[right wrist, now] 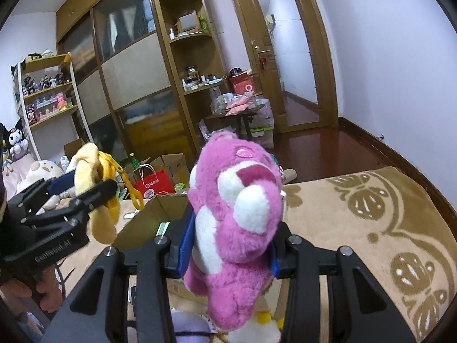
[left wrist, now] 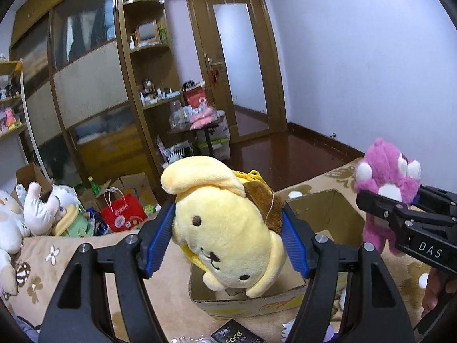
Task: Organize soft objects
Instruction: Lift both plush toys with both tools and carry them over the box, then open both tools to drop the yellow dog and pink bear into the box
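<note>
My left gripper (left wrist: 228,238) is shut on a yellow plush dog (left wrist: 225,228), face toward the camera, held above an open cardboard box (left wrist: 322,208) on the beige blanket. My right gripper (right wrist: 228,243) is shut on a pink plush bear (right wrist: 237,214), held above the blanket beside the same box (right wrist: 148,214). In the left wrist view the right gripper (left wrist: 400,200) and the pink bear (left wrist: 385,177) show at the right edge. In the right wrist view the left gripper (right wrist: 80,191) and the yellow dog (right wrist: 97,188) show at the left.
A beige patterned blanket (right wrist: 357,214) covers the bed. White plush toys (left wrist: 37,211) lie at its left end. A red bag (left wrist: 122,211) and boxes stand on the floor beyond. A wardrobe (left wrist: 94,85), shelves and a door (left wrist: 237,65) are behind. Small packets (left wrist: 237,334) lie near the box.
</note>
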`<state>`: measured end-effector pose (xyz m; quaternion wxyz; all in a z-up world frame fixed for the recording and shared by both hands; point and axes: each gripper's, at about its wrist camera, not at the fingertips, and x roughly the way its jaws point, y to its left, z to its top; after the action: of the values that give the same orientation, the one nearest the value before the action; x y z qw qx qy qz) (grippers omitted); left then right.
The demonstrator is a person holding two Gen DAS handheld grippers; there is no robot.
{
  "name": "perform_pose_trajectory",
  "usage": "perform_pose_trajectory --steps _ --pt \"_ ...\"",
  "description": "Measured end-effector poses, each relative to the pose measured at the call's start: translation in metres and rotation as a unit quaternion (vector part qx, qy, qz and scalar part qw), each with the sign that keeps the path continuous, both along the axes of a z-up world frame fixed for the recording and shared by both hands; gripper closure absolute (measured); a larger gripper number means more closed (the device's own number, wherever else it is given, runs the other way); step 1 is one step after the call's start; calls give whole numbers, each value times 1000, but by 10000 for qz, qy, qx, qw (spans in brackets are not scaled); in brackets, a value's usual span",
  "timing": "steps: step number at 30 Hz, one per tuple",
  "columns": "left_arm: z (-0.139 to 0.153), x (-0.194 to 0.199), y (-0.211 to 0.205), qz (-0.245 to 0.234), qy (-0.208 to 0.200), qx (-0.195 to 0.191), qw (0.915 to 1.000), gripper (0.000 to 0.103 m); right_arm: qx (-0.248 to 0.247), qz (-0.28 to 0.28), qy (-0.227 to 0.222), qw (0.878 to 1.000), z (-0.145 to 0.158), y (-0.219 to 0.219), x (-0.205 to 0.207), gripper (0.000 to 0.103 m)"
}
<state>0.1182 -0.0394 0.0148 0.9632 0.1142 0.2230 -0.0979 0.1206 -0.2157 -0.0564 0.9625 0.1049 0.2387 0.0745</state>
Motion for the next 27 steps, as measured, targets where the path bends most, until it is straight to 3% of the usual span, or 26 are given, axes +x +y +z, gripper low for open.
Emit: perform_pose_trajectory --steps 8,12,20,27 --pt "-25 30 7 99 494 -190 9986 32 -36 -181 36 9998 -17 5 19 57" --pt "-39 43 8 66 820 -269 9962 31 -90 -62 137 9998 -25 8 26 57" --pt "-52 53 13 143 1059 -219 9940 27 -44 291 211 9993 -28 14 35 55" --pt "-53 56 15 357 1181 -128 9923 24 146 384 384 9984 -34 14 40 36"
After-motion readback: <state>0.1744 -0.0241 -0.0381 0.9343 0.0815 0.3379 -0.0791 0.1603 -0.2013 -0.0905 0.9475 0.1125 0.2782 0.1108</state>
